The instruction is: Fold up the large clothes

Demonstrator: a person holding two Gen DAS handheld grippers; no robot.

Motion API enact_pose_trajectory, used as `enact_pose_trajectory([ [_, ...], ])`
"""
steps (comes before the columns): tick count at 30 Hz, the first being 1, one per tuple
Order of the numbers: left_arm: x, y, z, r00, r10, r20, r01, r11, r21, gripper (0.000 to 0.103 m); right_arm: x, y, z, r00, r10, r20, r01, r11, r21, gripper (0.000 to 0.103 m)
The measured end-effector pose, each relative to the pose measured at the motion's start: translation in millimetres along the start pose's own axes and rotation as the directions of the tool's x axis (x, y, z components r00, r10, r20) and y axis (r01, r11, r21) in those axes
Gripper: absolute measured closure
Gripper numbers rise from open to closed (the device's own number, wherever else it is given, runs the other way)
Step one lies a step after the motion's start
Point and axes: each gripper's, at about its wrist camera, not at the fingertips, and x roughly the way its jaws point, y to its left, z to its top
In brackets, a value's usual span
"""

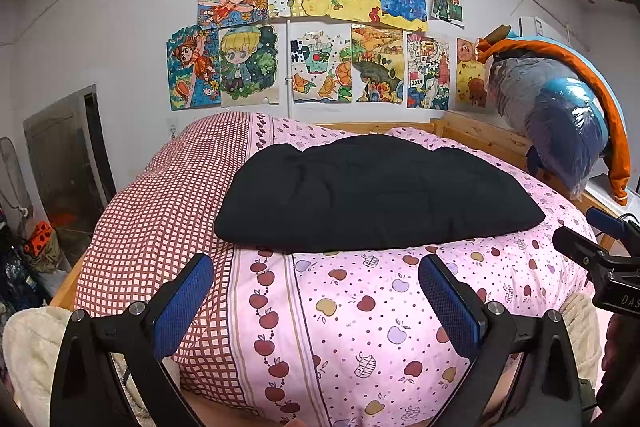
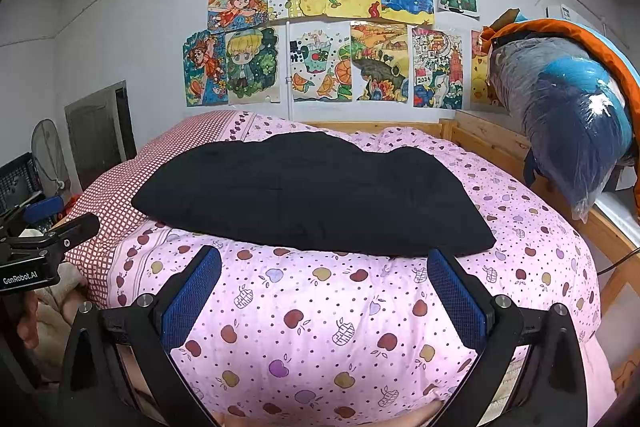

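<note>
While the black garment (image 1: pixel 376 195) lies folded on the quilt (image 1: pixel 360 307), my left gripper (image 1: pixel 316 291) and right gripper (image 2: pixel 324 287) hover near it — both jaws spread, empty.

Both wrist views face the bed (image 1: pixel 360 307) side-by-side.

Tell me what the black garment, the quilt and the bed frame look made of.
Garment: soft matte knit or fleece, probably; it lies thick, with dull creases.
Quilt: printed woven cloth, likely cotton, padded; matte and puffy.
Bed frame: pale wood, unpainted; grain and knots show.
</note>
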Motion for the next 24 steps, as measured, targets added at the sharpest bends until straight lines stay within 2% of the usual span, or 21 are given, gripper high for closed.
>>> enact_pose_trajectory([
  [5,-4.4,-1.5,3.5,1.000,-0.009,-0.005,0.009,1.000,-0.020,0.000,0.1,-1.1,0.0,1.000,0.000,0.000,0.000,1.000,0.000,0.002],
  [11,-6.5,-2.6,4.2,1.000,0.024,-0.003,-0.024,0.999,-0.023,0.000,0.2,-1.6,-0.2,1.000,0.001,0.000,-0.001,1.000,0.000,0.002],
  [24,-3.9,-6.3,3.0,1.000,0.018,-0.011,-0.018,1.000,-0.021,0.000,-0.6,0.2,-0.9,1.000,0.000,0.001,0.000,1.000,0.002,0.002],
])
